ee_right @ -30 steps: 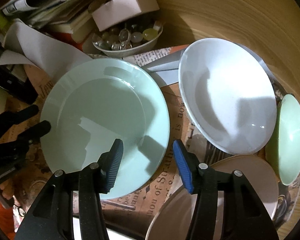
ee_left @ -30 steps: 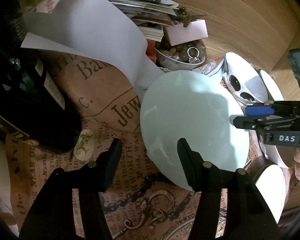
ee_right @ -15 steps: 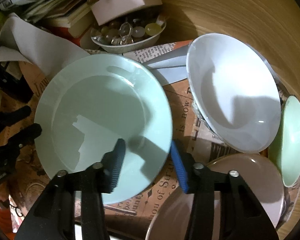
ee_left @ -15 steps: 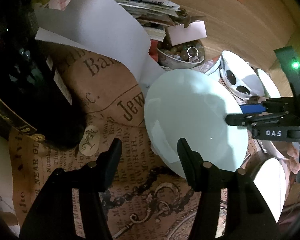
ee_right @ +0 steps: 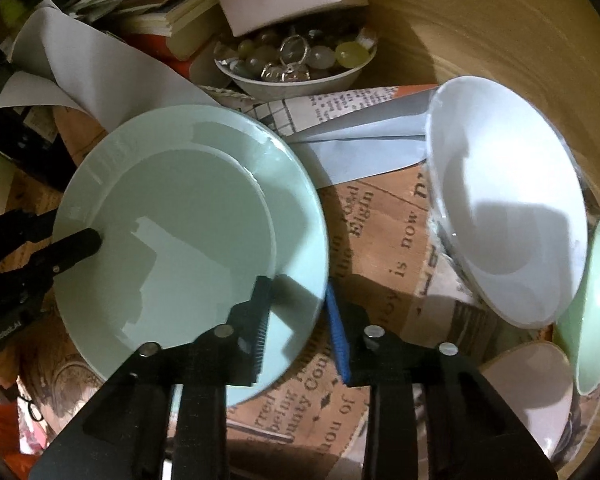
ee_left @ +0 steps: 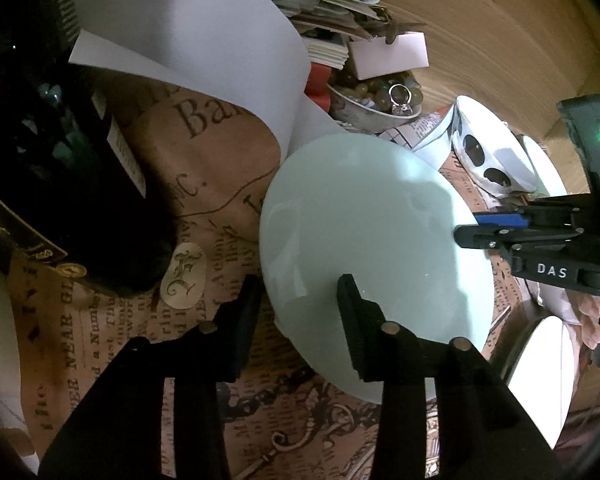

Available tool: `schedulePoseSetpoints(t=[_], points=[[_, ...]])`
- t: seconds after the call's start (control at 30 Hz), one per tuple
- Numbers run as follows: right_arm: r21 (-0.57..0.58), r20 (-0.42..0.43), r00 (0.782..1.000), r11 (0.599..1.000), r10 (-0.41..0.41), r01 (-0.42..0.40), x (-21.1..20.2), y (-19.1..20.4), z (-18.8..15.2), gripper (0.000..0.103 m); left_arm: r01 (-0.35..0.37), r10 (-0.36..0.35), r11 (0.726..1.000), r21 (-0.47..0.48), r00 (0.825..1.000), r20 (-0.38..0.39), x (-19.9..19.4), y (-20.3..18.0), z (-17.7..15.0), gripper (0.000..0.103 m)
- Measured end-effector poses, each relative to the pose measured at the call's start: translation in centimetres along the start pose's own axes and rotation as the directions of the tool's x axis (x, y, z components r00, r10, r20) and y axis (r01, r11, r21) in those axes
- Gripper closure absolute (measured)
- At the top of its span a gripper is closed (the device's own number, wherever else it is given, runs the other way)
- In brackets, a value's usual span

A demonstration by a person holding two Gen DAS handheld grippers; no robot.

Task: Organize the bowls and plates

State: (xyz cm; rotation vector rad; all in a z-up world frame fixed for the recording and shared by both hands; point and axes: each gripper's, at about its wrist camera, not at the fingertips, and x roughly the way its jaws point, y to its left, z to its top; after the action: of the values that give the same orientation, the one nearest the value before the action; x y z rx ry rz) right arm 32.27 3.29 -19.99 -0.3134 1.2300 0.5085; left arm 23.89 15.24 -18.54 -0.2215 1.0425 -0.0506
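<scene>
- right gripper (ee_right: pixel 298 312), nearest to me, straddles the near right rim of the pale green plate (ee_right: pixel 188 240): black finger over the face, blue finger outside the edge, jaws apart and not yet pinching.
- left gripper (ee_left: pixel 300 312) straddles the opposite rim, fingers also spread, gripping nothing.
- the plate lies flat on the printed brown paper (ee_right: pixel 380 240) between the two, so either could close on it.
- farther right, apart from it, stand the white bowl (ee_right: pixel 504 216), a green bowl (ee_right: pixel 596 304) and a pinkish plate (ee_right: pixel 528 384).
</scene>
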Motion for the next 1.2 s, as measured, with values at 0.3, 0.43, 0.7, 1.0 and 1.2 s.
schedulePoseSetpoints(t=[0.3, 0.43, 0.7, 1.0, 1.2], points=[[0.02, 0.035, 0.999, 1.0, 0.006, -0.007, -0.9, -0.4, -0.5, 0.08, 0.004, -0.004, 1.0, 0.001, 1.0, 0.004, 0.1, 0.0, 0.0, 0.074], [0.04, 0.056, 0.998, 0.999, 0.019, -0.021, -1.6, -0.7, -1.1, 0.082, -0.019, 0.019, 1.0, 0.016, 1.0, 0.014, 0.0, -0.5, -0.1, 0.074], [0.061, 0.109, 0.992, 0.996, 0.06, -0.067, -4.7, -2.1, -2.1, 0.086, -0.029, 0.029, 1.0, 0.004, 0.999, 0.037, -0.9, -0.2, 0.2, 0.074], [0.067, 0.208, 0.974, 0.992, 0.088, -0.104, -9.8, -2.7, -4.4, 0.086, 0.008, -0.007, 1.0, -0.016, 0.997, 0.076, -3.3, 0.3, 0.2, 0.074], [0.061, 0.267, 0.959, 0.992, 0.094, -0.114, -12.2, -3.1, -6.3, 0.086, 0.019, -0.016, 1.0, -0.021, 0.993, 0.116, -5.5, 0.1, -0.3, 0.074]])
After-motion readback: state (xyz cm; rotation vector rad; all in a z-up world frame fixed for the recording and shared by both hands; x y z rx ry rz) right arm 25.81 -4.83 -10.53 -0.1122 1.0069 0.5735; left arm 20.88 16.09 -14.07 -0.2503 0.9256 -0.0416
